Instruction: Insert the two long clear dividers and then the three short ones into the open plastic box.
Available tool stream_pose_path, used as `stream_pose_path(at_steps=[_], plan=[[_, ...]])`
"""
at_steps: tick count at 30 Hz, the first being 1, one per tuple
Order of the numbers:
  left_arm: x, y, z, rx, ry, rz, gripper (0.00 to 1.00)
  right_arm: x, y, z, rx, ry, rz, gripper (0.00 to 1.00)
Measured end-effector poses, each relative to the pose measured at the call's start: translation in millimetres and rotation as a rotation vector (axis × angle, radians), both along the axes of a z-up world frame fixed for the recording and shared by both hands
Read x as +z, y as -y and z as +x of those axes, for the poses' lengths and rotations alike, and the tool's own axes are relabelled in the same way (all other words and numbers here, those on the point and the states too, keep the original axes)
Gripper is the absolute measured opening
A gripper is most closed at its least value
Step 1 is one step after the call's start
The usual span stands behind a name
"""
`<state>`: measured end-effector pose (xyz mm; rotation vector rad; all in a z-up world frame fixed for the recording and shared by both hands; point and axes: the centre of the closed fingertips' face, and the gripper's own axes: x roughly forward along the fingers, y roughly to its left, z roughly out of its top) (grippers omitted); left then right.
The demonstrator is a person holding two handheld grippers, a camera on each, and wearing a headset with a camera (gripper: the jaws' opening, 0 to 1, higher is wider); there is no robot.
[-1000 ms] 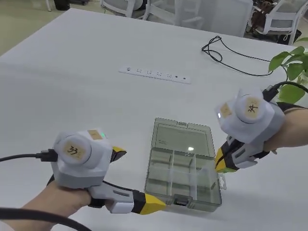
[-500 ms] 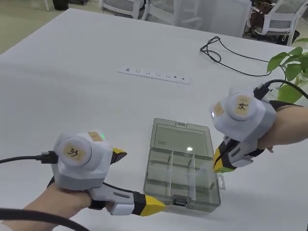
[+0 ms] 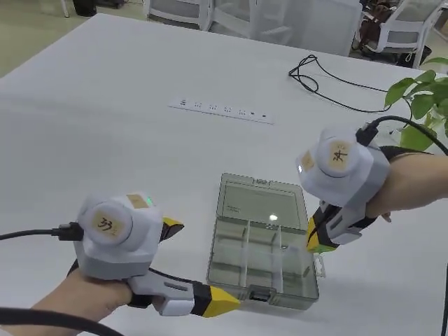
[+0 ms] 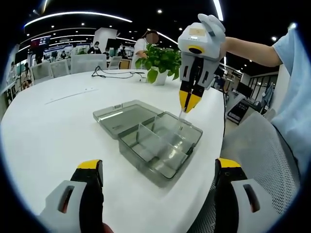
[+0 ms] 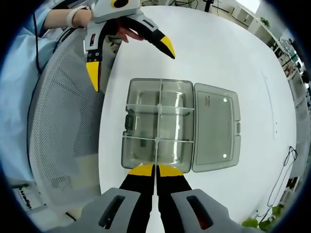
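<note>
Office setting, with a broad white desk [image 3: 98, 119] carrying a power strip [image 3: 220, 110] and, near its front edge, the open plastic box [image 3: 262, 262], its lid [image 3: 262, 203] laid flat behind the tray. The right hand-held gripper [image 3: 318, 241] stood tips-down over the box's right end, clenched on a clear divider [image 4: 181, 115], probably so that the strip could drop straight into its slots. The left hand-held gripper [image 3: 201, 263] was held low, spread wide and empty, just beside the box's front left corner, seemingly placed to steady it. The right gripper view showed partitions [image 5: 143, 108] already seated across the tray and the held strip edge-on. The left gripper view showed instead its lower end at the tray's rim, contact uncertain.
</note>
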<state>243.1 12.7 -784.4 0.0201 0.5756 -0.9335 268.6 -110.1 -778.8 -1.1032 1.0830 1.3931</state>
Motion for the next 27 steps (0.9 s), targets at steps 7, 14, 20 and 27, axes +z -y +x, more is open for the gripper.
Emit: stream_pose_path(at_steps=[7, 14, 20, 27], plan=[[-0.5, -1.8, -0.7, 0.004, -0.004, 0.000, 0.97, -6.1, -1.6, 0.6, 0.007, -0.008, -0.014, 0.02], [-2.1, -4.0, -1.9, 0.010, -0.008, 0.000, 0.97, -14.9, -1.3, -0.4, 0.007, -0.021, -0.019, 0.02], [-3.5, -6.2, -1.1, 0.015, -0.012, 0.003, 0.97, -23.8, -1.2, -0.7, 0.001, -0.024, -0.018, 0.02], [-2.4, -6.0, -0.4, 0.017, -0.010, 0.001, 0.97, -30.7, -1.5, -0.6, -0.009, -0.033, -0.020, 0.02]])
